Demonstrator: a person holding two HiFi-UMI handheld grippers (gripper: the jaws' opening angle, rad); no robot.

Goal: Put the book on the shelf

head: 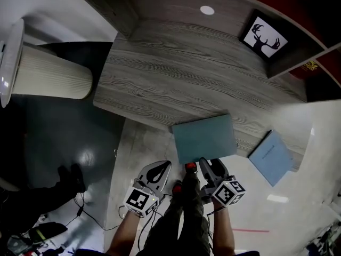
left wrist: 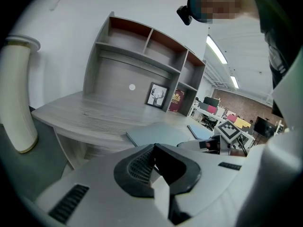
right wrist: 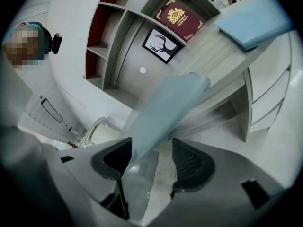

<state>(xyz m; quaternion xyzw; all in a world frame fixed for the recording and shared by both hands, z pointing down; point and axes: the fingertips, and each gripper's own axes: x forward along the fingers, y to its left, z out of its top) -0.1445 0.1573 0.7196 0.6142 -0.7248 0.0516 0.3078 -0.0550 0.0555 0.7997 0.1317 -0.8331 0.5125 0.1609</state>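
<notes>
The teal book (head: pixel 205 137) lies flat at the near edge of the wood-grain surface (head: pixel 160 73), low centre of the head view, its corner hanging past the rim. The right tongs (right wrist: pixel 151 162) stand spread, with the book's edge between them, close against one pad. The left tongs (left wrist: pixel 154 162) are clenched on nothing, lower left of the book. A paler blue book (head: pixel 272 156) lies at lower right, and a framed deer picture (head: pixel 262 39) leans at upper right.

teal book (head: pixel 205 137): near edge under R tongs (head: pixel 205 164)
red book (head: pixel 310 65): mostly behind shelf wall (head: pixel 290 63)
ribbed cylinder (head: pixel 50 78): cut at pic edge
</notes>
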